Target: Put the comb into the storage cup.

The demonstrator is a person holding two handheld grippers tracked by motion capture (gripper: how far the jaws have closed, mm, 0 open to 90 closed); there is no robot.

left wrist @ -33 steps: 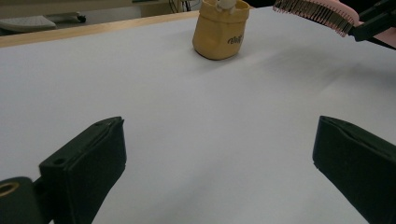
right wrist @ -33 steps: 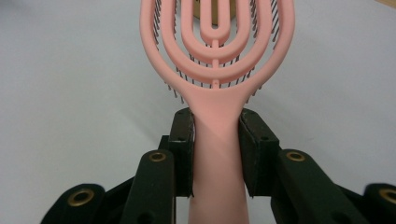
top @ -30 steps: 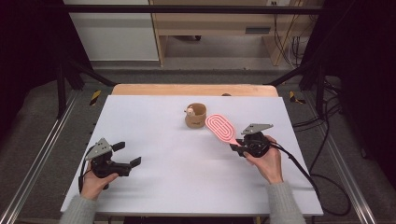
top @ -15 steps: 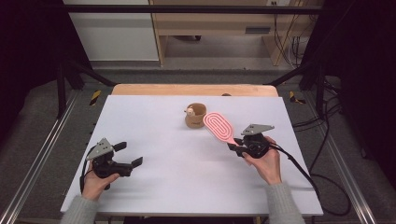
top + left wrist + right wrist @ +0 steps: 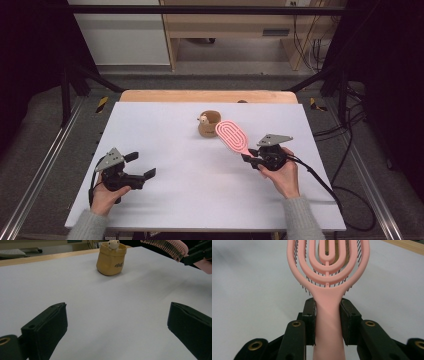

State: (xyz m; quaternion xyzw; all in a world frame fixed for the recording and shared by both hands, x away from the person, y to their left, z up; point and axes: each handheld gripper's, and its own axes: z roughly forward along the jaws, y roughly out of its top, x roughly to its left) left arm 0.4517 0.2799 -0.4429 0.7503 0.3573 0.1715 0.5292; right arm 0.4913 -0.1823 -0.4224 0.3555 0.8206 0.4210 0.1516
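A pink hairbrush (image 5: pixel 232 135) with a vented head hangs above the white table, bristles down, its head reaching toward a small tan pouch (image 5: pixel 208 124) with a little pale figure in it. My right gripper (image 5: pixel 247 157) is shut on the brush's handle (image 5: pixel 328 325), both pads pressed to its sides. The brush head (image 5: pixel 328 260) hides most of the pouch in the right gripper view. At the table's front left my left gripper (image 5: pixel 141 165) stands open, nothing between its jaws. From there I see the pouch (image 5: pixel 110 258) ahead and the brush (image 5: pixel 165 247) at the upper right.
The white table (image 5: pixel 170 195) has a wooden strip (image 5: pixel 205 96) along its far edge. Dark frame rails run along both sides, and cables (image 5: pixel 345 195) lie on the floor at the right. Shelving stands behind the table.
The brush and my right gripper have shifted slightly left, toward the pouch. My left gripper has drifted a little toward the front of the table.
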